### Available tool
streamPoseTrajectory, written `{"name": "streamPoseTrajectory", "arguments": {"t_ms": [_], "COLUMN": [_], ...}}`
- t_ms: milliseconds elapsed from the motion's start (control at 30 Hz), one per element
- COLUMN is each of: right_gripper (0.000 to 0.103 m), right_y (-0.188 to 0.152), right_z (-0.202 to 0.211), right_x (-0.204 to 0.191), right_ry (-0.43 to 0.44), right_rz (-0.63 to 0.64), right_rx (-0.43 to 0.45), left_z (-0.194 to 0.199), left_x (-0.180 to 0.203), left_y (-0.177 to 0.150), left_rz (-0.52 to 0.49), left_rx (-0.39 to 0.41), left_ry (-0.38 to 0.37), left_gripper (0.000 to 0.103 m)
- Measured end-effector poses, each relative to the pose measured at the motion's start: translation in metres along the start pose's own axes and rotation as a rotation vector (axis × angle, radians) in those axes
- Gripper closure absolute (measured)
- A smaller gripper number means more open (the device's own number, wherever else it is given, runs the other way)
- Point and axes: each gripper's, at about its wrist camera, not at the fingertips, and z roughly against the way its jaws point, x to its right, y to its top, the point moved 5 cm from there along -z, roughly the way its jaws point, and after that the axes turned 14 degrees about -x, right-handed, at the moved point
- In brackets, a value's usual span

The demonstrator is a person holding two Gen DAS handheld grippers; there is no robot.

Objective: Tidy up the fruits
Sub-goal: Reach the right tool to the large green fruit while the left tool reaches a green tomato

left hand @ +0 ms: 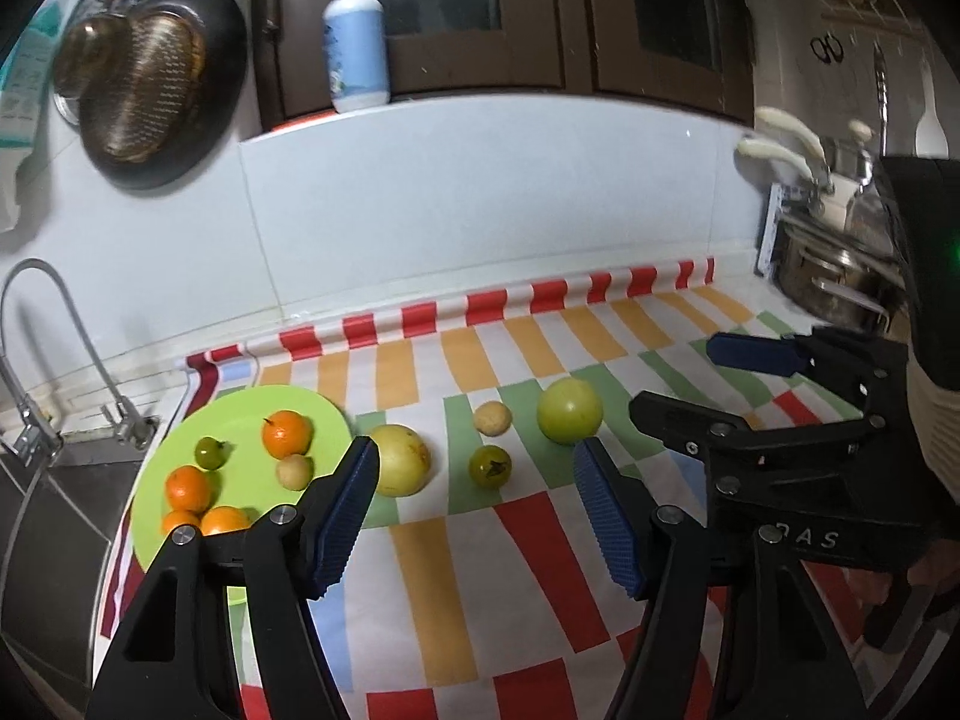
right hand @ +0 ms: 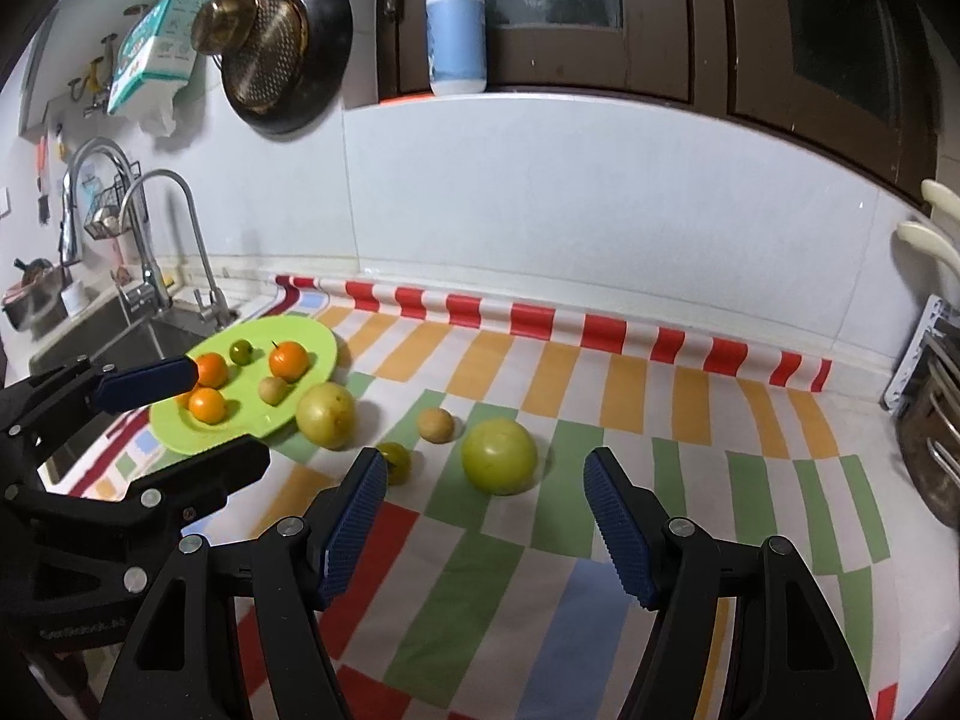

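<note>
While four fruits lie loose on the striped cloth (right hand: 540,396) covering my bench, the rest sit on the green plate (left hand: 240,402) near the sink (right hand: 120,330): three oranges (left hand: 287,433), a small green fruit (left hand: 209,452) and a small tan one (left hand: 294,471). Just right of the plate, touching or nearly touching its rim, is the big yellow fruit (left hand: 400,459); further right lie a dark green fruit (left hand: 489,466), a round tan fruit (left hand: 492,418) and the large green fruit (right hand: 499,456).

My left tongs (left hand: 474,504) are spread wide and hold nothing; the dark green fruit sits beyond the gap between the tips. My right tongs (right hand: 486,516) are equally wide, empty, with the large green fruit ahead of the opening.

Further out, a faucet (right hand: 174,228) arches over the sink, a pan (right hand: 288,48) hangs on the wall, and a soap bottle (right hand: 455,24) stands on the ledge above.
</note>
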Motion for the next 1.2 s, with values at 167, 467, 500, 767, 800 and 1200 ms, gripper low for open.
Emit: {"name": "streamPoseTrajectory", "arguments": {"t_ms": [167,467,500,767,800,1200], "right_gripper": [0.034,0.034,0.034,0.034,0.035,0.044], "right_y": [0.000,0.001,0.001,0.005,0.006,0.015], "right_z": [-0.025,-0.063,-0.067,-0.093,-0.095,-0.121], "right_x": [0.004,0.009,0.010,0.012,0.012,0.012], "right_ry": [0.006,0.021,0.025,0.047,0.047,0.065], "right_rz": [0.023,0.047,0.048,0.053,0.054,0.082], "right_rx": [-0.044,-0.103,-0.109,-0.145,-0.145,-0.188], "left_z": [-0.026,-0.071,-0.076,-0.103,-0.106,-0.130], "left_x": [0.003,0.008,0.008,0.006,0.006,0.005], "left_y": [-0.003,-0.004,-0.003,0.004,0.005,0.007], "left_rz": [-0.038,-0.124,-0.127,-0.147,-0.151,-0.149], "left_rx": [-0.046,-0.131,-0.144,-0.185,-0.189,-0.245], "left_ry": [-0.002,-0.014,-0.018,-0.040,-0.043,-0.065], "left_gripper": [0.045,0.055,0.057,0.061,0.061,0.072]}}
